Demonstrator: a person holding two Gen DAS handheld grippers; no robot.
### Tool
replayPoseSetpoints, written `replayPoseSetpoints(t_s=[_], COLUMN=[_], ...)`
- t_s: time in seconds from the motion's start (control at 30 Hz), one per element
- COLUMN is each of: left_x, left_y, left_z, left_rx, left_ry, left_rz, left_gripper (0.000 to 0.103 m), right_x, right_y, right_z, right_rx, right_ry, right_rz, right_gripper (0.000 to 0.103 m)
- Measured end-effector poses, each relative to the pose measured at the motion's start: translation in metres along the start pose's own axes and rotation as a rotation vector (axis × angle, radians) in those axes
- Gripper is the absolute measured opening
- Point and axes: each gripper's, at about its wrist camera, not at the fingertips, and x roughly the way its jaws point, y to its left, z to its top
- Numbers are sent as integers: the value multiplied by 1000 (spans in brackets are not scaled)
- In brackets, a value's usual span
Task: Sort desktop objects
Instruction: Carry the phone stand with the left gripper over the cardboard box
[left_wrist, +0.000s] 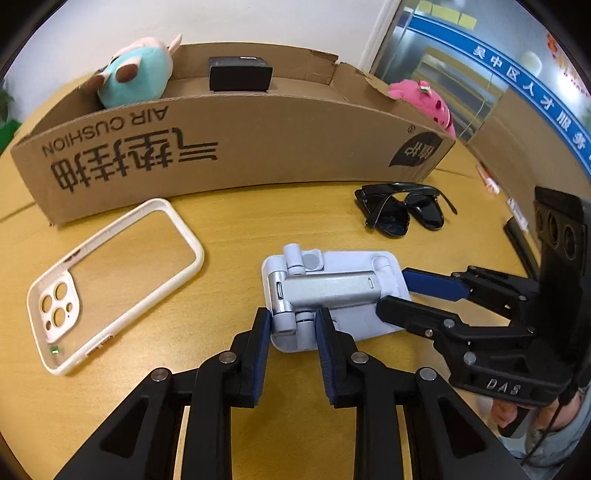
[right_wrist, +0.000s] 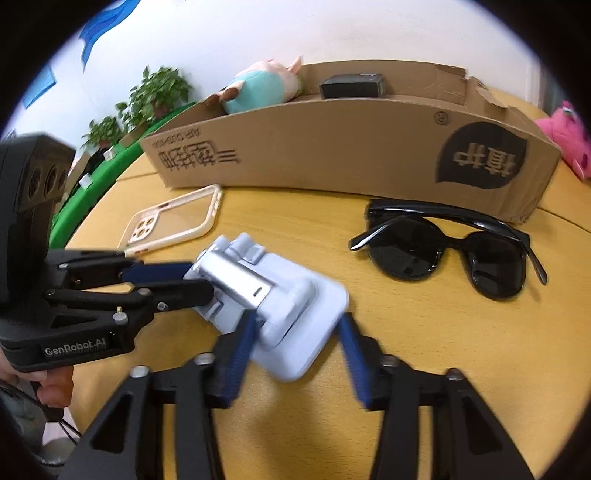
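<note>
My left gripper pinching phone stand hinge, right gripper jaws wide around its base, sunglasses beside stand, box behind.

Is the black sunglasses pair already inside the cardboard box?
No, the sunglasses lie folded on the wooden table in front of the cardboard box, outside its wall.

Pale-blue phone stand, black sunglasses
</note>
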Motion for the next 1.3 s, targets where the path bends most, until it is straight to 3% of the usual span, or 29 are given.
replayPoseSetpoints(t_s=[0.27,0.43,0.77,1.0,1.3], left_x=[-15,-41,-106,-120,-124], left_y=[3,3,-5,-14,-10], left_z=[2,14,57,91,132], left_rx=[-17,-24,31,82,101], left_ry=[-47,-127,-310,-374,-421], left_rz=[5,4,18,9,3], left_gripper=[25,25,24,25,25], right_x=[-7,-26,-79,-101,-107], right_y=[9,20,41,39,29], right_z=[7,21,66,92,127], right_rx=[-15,-48,-108,-116,-125], right_ry=[-40,-110,-293,-383,-427], right_rz=[-2,-19,-37,-65,-86], right_gripper=[40,39,39,39,39])
